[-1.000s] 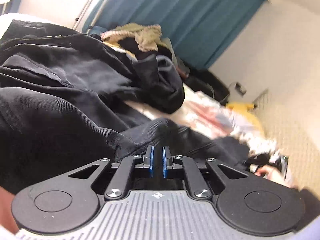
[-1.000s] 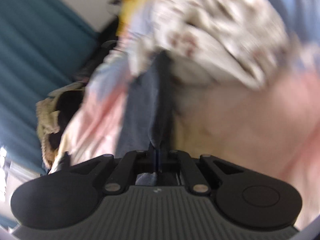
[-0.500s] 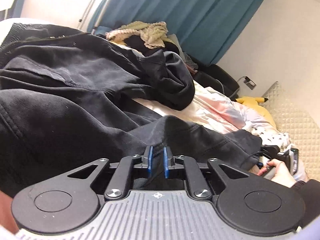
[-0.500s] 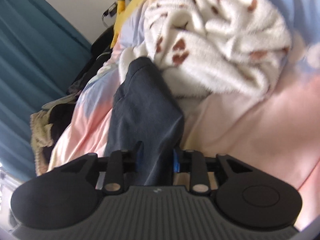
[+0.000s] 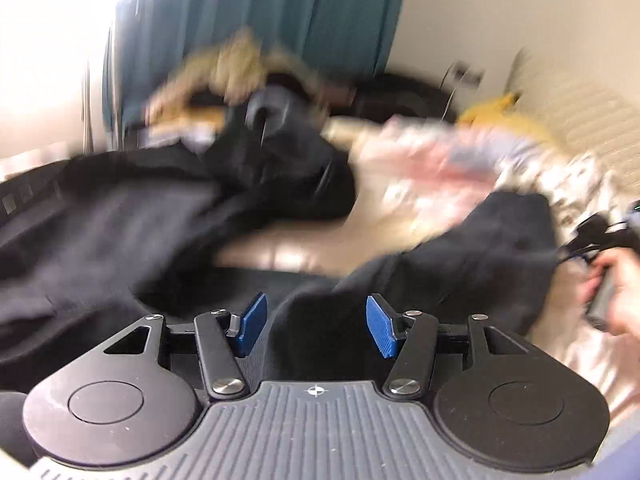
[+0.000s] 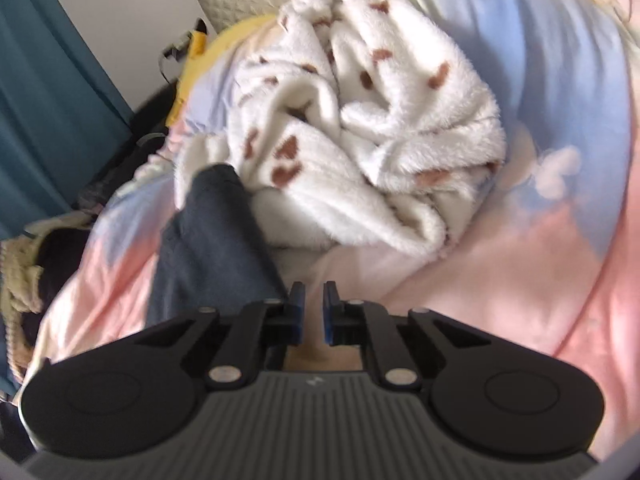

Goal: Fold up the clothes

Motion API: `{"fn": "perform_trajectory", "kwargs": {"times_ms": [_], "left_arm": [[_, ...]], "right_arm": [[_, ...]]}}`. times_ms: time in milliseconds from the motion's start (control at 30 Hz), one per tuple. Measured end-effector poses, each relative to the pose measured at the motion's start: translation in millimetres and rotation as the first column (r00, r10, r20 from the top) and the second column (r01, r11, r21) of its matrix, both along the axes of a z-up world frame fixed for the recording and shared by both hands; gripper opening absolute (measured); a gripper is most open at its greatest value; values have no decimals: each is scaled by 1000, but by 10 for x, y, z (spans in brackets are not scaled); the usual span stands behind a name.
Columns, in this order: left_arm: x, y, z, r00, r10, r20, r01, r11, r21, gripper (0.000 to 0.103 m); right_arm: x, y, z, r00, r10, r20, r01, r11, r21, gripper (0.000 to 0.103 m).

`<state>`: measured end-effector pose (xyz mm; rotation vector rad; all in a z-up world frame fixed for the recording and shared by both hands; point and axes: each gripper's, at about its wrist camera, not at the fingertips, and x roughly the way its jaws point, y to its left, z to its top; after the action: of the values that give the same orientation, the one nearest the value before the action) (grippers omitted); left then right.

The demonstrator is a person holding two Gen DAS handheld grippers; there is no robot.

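A black garment (image 5: 120, 232) lies spread over the bed in the blurred left wrist view, one part reaching right to a sleeve end (image 5: 492, 248). My left gripper (image 5: 316, 326) is open, with a fold of the black cloth lying between its blue pads (image 5: 252, 322). In the right wrist view the same dark sleeve (image 6: 212, 236) lies on the pink and blue bedding (image 6: 520, 272), just left of my right gripper (image 6: 314, 312). Its jaws stand a narrow gap apart with nothing between them. The hand holding the right gripper shows at the right edge of the left wrist view (image 5: 616, 280).
A white fluffy blanket with brown spots (image 6: 360, 128) is bunched on the bedding beyond the right gripper. A heap of beige and dark clothes (image 5: 240, 76) lies at the far side by the teal curtain (image 5: 260, 12). A yellow plush (image 5: 508, 116) sits near the quilted headboard (image 5: 580, 120).
My left gripper has opened wide and let go of the black garment, and its view has swung. My right gripper has released the sleeve, moved right off it, and its jaws have narrowed.
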<state>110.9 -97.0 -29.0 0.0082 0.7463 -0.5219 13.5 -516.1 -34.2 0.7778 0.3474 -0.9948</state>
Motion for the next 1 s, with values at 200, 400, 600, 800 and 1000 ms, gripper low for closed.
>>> {"fn": "perform_trajectory", "kwargs": {"times_ms": [200, 400, 600, 800, 1000], "left_arm": [[174, 146, -149, 991, -43, -128, 24, 989, -149, 5], [-438, 33, 66, 922, -386, -36, 379, 918, -114, 5], [-759, -189, -210, 857, -503, -114, 510, 859, 42, 6], [-698, -218, -311, 854, -502, -138, 511, 859, 40, 7], [-711, -248, -311, 852, -503, -144, 514, 856, 56, 7]], "right_arm": [[60, 150, 150, 998, 66, 25, -64, 994, -85, 13], [316, 263, 243, 983, 181, -19, -181, 970, -160, 14], [622, 422, 273, 924, 383, -1, -380, 916, -126, 75], [1131, 625, 159, 846, 521, -111, -531, 842, -97, 87], [1506, 760, -118, 800, 567, -195, -584, 810, -41, 76]]}}
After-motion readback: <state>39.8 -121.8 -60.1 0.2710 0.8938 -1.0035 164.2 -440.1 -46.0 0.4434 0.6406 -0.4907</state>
